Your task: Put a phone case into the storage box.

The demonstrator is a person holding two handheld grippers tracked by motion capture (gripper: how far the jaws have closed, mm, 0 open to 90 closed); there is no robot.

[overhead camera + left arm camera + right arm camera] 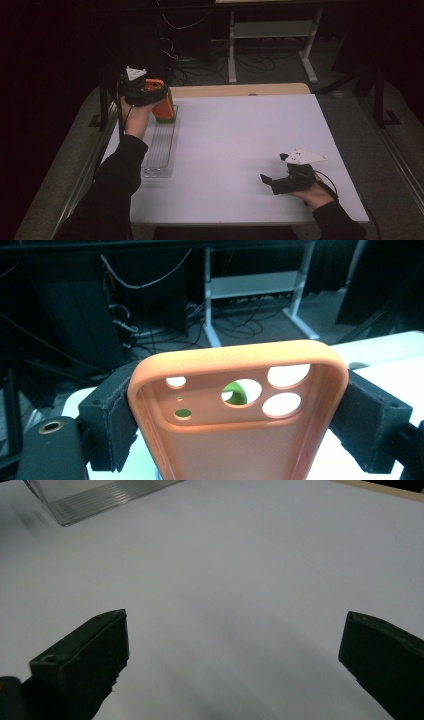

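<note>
Left tongs: my left gripper is closed on the orange phone case — one black pad presses on each long side.
Right tongs: my right gripper is wide open with nothing in it. It sits low over the white table, near the front right.
Where the case is: up at the far left of the table, at the far end of the clear tray. In the high view I cannot tell if its bottom edge touches the tray or hangs just above it.
Something green: I see a bit of green through one camera hole. It is behind the case, and I cannot tell what it is.
How the case feels, I think: light, soft and bendy, a bit rubbery, so it should not slip much. It will not break if it drops.
Squeeze: too hard and the thin sides may bow in — so I go gently.
Best place to hold: the two long sides, near the middle, where I have it now.
</note>
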